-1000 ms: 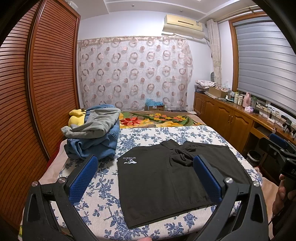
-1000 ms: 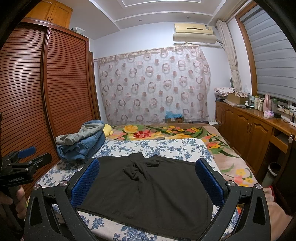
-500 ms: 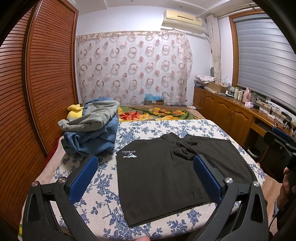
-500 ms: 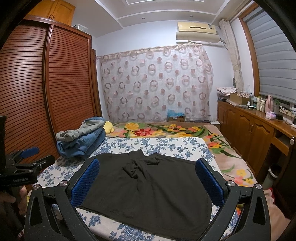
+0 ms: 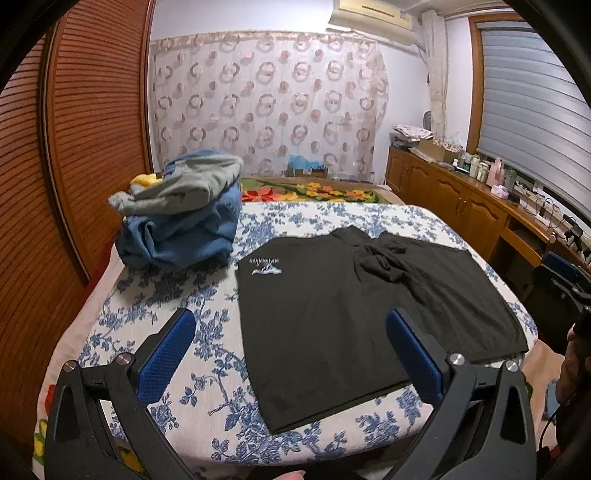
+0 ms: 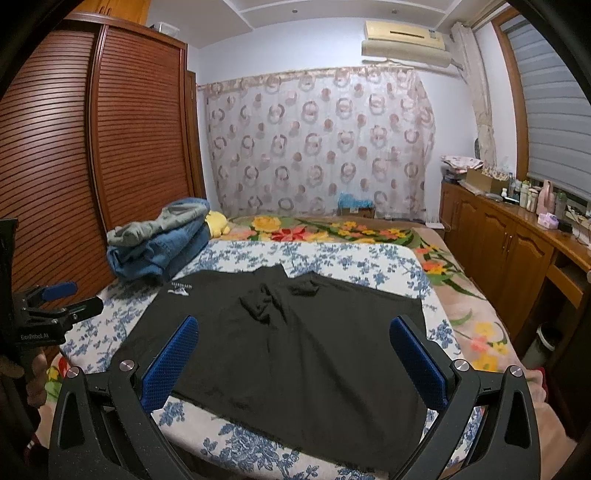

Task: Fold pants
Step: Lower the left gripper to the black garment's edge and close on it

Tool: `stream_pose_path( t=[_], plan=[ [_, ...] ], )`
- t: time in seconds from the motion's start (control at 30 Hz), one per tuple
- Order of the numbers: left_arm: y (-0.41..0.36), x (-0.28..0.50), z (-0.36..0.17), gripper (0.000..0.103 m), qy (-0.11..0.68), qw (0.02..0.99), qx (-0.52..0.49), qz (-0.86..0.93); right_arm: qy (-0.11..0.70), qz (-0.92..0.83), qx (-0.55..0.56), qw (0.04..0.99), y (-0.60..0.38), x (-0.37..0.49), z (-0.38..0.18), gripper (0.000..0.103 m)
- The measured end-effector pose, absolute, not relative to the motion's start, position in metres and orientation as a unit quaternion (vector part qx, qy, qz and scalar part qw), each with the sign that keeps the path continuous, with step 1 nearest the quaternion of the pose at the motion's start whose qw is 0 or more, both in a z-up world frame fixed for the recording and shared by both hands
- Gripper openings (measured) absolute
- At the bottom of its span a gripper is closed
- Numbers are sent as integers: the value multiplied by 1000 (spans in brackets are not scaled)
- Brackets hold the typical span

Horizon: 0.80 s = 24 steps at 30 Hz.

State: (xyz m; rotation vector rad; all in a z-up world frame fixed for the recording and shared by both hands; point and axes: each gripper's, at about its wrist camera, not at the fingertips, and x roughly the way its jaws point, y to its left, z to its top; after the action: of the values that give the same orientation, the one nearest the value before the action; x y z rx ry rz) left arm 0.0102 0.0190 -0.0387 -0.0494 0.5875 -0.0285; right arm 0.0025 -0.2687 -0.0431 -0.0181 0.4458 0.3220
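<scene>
From the left wrist view, the left gripper (image 5: 290, 350) hangs above the near part of the bed (image 5: 207, 410), its two blue-padded fingers (image 5: 166, 356) spread wide and gripping nothing. One pair of black pants (image 5: 332, 325) lies flat on the blue-flowered bedspread, a small white logo (image 5: 266, 267) on its left side and a bunched knot of cloth near its far edge. To the left of the pants and apart from them sits one pile of clothes (image 5: 181, 218), denim below and a grey garment on top, with a yellow soft toy (image 5: 146, 180) behind it. A louvred wooden wardrobe (image 5: 74, 147) lines the left wall, a circle-patterned curtain (image 5: 266, 107) hangs at the back under one air conditioner (image 5: 371, 14), and a wooden desk (image 5: 476, 199) with bottles runs along the right. The right gripper (image 5: 565, 277) and a hand (image 5: 570, 365) show at the right edge.

From the right wrist view, the right gripper (image 6: 293, 354) also has its fingers (image 6: 171, 363) spread apart, empty, above the near edge of the pants (image 6: 295, 350), which cover most of the bed's (image 6: 351, 258) near half. The clothes pile (image 6: 162, 243) rests at the far left of the bed, with the toy (image 6: 218, 223) just beyond. The left gripper (image 6: 55, 301) shows at the left edge, beside the bed, well clear of the pants. Nothing lies between either gripper and the pants.
</scene>
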Motion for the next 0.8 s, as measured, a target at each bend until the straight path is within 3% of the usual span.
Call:
stream_pose_path(
  t=[0.47, 0.8],
  plan=[
    [41, 19, -94, 101, 360, 932, -43, -33, 268, 169, -26, 948, -268, 10, -53, 101],
    [41, 5, -109, 65, 382, 920, -55, -68, 291, 180, -37, 939, -264, 12, -54, 94]
  ],
)
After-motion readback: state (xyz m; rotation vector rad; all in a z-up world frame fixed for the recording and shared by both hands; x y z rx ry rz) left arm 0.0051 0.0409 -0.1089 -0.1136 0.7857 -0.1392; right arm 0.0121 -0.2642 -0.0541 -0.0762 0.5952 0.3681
